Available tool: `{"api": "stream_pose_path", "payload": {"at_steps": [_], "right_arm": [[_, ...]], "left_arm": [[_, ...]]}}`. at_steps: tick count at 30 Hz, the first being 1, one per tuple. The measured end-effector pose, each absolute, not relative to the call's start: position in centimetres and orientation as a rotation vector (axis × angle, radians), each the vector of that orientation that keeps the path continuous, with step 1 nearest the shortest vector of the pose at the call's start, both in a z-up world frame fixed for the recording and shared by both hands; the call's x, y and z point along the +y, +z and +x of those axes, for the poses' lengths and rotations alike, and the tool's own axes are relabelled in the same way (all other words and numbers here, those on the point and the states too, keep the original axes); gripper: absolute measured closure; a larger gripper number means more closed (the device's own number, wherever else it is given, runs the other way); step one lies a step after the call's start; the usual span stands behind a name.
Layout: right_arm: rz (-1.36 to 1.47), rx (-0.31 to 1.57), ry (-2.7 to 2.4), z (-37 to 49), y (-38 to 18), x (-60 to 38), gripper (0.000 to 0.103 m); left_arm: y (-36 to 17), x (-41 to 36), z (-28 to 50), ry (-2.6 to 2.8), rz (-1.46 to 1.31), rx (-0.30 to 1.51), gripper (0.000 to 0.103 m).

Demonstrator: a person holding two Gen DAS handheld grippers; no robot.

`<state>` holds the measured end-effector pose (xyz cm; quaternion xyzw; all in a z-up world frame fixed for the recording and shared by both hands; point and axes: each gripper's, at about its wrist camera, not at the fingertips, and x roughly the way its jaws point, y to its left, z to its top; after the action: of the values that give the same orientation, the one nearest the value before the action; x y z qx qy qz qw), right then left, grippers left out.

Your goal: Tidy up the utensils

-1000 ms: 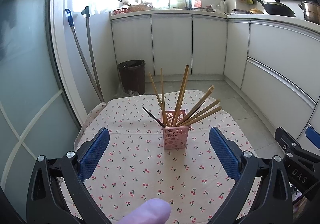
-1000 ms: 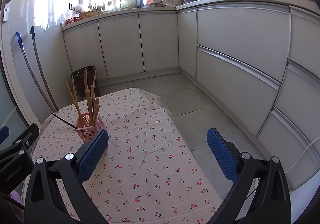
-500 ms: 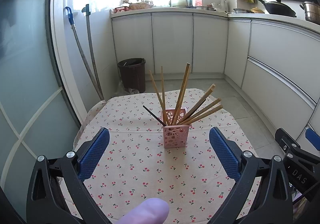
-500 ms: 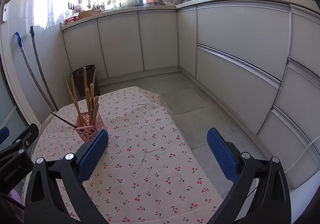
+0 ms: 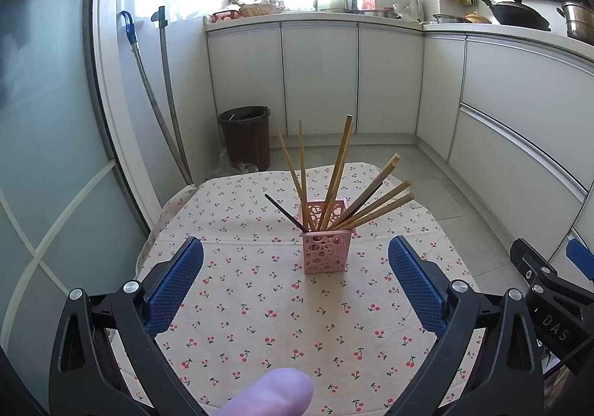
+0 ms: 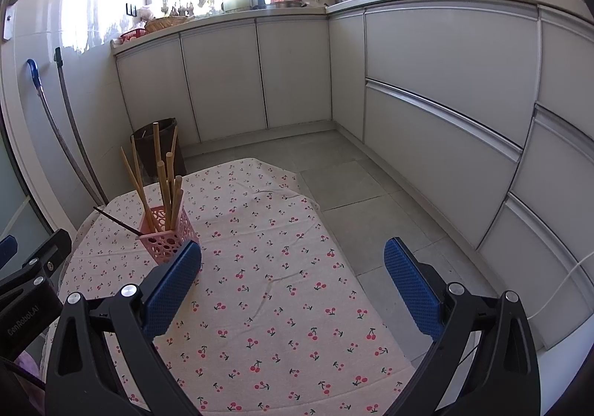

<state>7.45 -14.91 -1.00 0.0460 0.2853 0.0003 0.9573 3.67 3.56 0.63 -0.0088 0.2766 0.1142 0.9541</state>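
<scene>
A pink perforated holder point(image 5: 326, 249) stands upright on the cherry-print tablecloth point(image 5: 260, 304), with several wooden chopsticks point(image 5: 336, 171) and dark chopsticks point(image 5: 286, 213) fanned out in it. My left gripper point(image 5: 296, 284) is open and empty, pulled back in front of the holder. The holder also shows in the right wrist view point(image 6: 167, 239), left of my right gripper point(image 6: 293, 282), which is open and empty above the cloth point(image 6: 278, 286). The left gripper's body point(image 6: 29, 289) shows at the right wrist view's left edge.
A dark bin point(image 5: 245, 137) stands on the floor beyond the table. Two mop handles point(image 5: 159, 100) lean against the wall at the left. White cabinets point(image 6: 445, 100) run along the back and right. The table's right edge point(image 6: 356, 267) drops to grey floor tiles.
The left view has drawn back slightly, so the holder sits a little farther away. The right view has hardly shifted. Both grippers stay open.
</scene>
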Motion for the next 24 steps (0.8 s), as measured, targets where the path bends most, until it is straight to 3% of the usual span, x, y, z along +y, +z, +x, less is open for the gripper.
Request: {"api": "stream_pose_path", "payload": {"at_steps": [24], "right_arm": [[0.094, 0.584, 0.0, 7.52, -1.31, -14.87, 0.007]], "left_arm": [[0.28, 3.56, 3.73, 0.229, -0.011, 0.571, 0.007]]}}
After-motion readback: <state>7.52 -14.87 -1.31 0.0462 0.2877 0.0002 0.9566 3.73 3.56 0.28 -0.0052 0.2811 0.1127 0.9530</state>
